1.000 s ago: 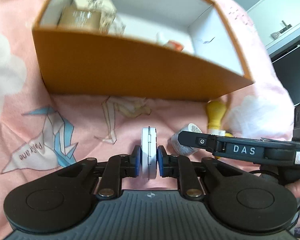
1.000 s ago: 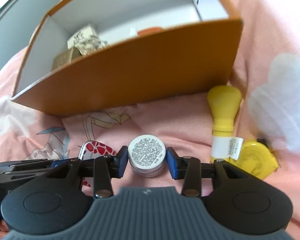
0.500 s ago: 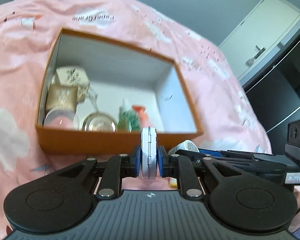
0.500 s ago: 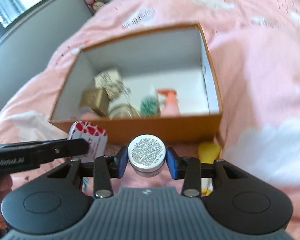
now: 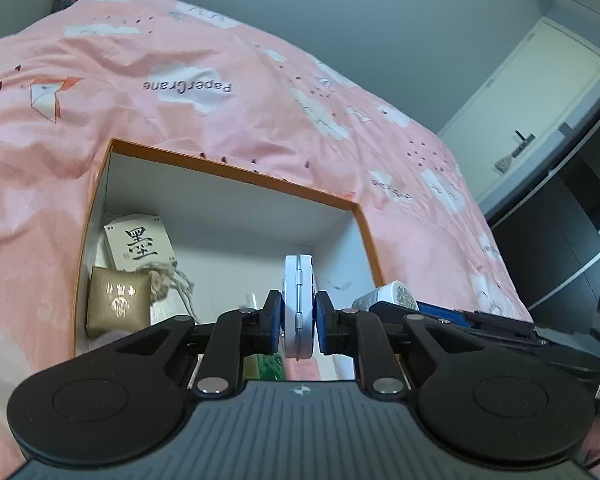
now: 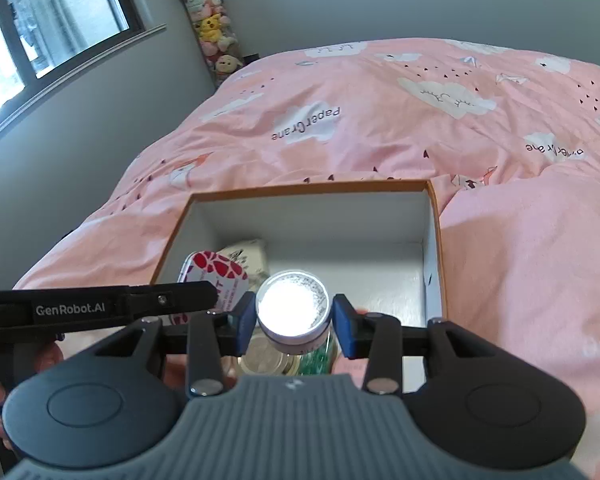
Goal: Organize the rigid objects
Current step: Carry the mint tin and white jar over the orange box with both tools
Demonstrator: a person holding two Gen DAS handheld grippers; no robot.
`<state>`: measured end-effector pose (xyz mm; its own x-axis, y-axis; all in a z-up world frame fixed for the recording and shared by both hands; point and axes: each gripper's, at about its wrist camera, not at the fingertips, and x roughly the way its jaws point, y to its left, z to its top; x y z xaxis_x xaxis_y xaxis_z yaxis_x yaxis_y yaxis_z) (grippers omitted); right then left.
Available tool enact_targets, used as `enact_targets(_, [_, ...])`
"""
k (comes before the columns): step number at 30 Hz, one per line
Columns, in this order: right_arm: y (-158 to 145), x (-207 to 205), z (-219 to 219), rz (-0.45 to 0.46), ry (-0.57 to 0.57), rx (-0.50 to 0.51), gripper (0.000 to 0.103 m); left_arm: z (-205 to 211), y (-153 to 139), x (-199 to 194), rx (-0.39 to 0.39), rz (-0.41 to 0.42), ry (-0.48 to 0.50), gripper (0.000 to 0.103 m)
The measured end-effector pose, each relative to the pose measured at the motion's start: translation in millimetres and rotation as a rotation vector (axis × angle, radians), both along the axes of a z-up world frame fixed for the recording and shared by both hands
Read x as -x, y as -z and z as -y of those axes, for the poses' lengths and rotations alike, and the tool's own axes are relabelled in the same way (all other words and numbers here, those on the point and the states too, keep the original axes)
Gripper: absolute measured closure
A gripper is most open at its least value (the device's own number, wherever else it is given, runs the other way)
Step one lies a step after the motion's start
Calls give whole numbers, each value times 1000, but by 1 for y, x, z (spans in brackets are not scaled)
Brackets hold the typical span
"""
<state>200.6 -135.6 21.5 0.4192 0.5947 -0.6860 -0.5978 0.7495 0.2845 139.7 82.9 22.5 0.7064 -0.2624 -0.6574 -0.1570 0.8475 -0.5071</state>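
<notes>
Left gripper [image 5: 297,322], right gripper [image 6: 295,322] clamped.

A pink cloud-print bedspread [image 6: 420,128] meets grey walls [image 6: 380,0], with a window [image 6: 40,24] and white door [image 5: 540,120].

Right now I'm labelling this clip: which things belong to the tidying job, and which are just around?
Job:
- flat hinged tin, clamped in the left gripper
- small round jar, clamped in the right gripper
- orange box, already holding items

Just around:
- pink bedspread
- plush toys
- window
</notes>
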Motion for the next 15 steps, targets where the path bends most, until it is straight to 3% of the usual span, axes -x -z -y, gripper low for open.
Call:
enact_targets(4, [12, -20, -14, -19, 13, 9, 62, -10, 21, -22, 15, -40, 3, 84])
enact_targets(8, [26, -39, -28, -52, 3, 23, 62, -28, 44, -41, 90, -112, 5, 84])
enact_targets(15, [46, -61, -39, -97, 20, 41, 62, -38, 77, -76, 115, -231, -11, 84])
